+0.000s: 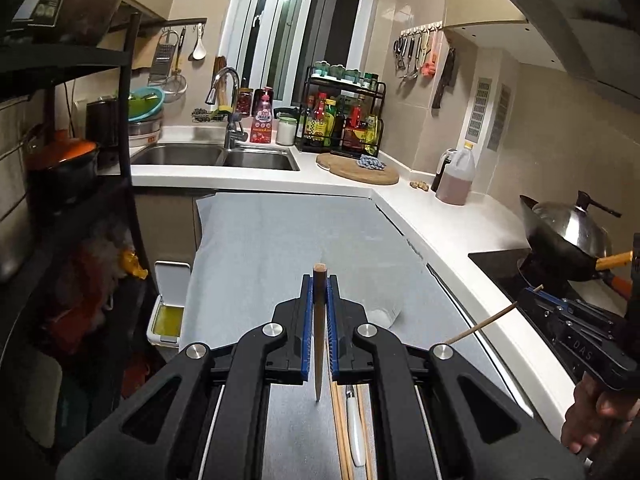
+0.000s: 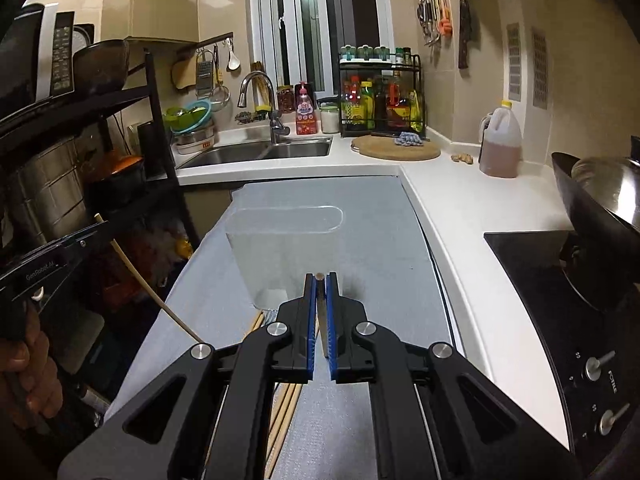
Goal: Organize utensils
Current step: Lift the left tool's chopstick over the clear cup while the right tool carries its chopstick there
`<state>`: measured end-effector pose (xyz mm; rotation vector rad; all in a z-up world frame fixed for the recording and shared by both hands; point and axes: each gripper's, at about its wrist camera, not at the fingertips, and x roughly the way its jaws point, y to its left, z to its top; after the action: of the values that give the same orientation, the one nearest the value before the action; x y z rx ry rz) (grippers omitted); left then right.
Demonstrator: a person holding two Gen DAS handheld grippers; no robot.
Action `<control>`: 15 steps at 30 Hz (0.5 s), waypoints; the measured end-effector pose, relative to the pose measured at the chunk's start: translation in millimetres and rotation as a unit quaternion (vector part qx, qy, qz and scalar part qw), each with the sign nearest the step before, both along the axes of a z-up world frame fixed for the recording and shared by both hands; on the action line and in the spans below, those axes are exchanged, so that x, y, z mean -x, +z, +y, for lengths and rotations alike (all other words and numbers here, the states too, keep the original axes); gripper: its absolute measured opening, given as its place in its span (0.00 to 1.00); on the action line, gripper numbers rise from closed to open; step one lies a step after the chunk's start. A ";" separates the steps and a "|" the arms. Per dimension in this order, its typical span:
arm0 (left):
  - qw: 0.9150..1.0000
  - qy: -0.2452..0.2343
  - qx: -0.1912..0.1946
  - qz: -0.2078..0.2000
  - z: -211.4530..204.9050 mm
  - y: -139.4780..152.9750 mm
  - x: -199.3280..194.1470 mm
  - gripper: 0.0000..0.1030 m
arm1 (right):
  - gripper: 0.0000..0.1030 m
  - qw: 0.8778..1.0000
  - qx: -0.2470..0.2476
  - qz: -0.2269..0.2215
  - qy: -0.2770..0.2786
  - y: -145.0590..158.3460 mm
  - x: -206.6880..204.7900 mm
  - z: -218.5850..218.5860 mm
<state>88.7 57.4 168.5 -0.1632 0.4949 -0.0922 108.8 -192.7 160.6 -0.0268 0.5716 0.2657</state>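
My left gripper (image 1: pixel 320 279) is shut on a wooden chopstick (image 1: pixel 319 340) that stands upright between its blue pads, above the grey mat (image 1: pixel 280 240). Under it lie loose chopsticks (image 1: pixel 340 432) and a white-handled utensil (image 1: pixel 355 432). At the right edge of this view, the right gripper (image 1: pixel 536 292) holds a slanting chopstick (image 1: pixel 484 326). In the right wrist view my right gripper (image 2: pixel 320 279) is shut on a chopstick (image 2: pixel 321 320), just before a clear plastic holder (image 2: pixel 284 248). The left gripper (image 2: pixel 94 230) with its chopstick (image 2: pixel 148 284) shows at left. More chopsticks (image 2: pixel 286 412) lie on the mat.
A white counter (image 2: pixel 460 208) runs along the right, with an oil jug (image 2: pixel 500 144), a round wooden board (image 2: pixel 396 148) and a wok (image 1: pixel 568 236) on the black hob (image 2: pixel 532 280). The sink (image 1: pixel 216 156) is at the back. A black shelf rack (image 2: pixel 160 128) stands left.
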 end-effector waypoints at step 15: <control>1.000 -0.009 -0.002 0.009 10.0 87.0 -32.9 0.06 | 0.05 0.999 -0.025 -0.009 0.031 102.2 -43.7 5.7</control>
<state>121.6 67.4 255.6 -0.1554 0.5144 -0.1072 152.5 -187.0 262.7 0.0018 0.5465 0.3401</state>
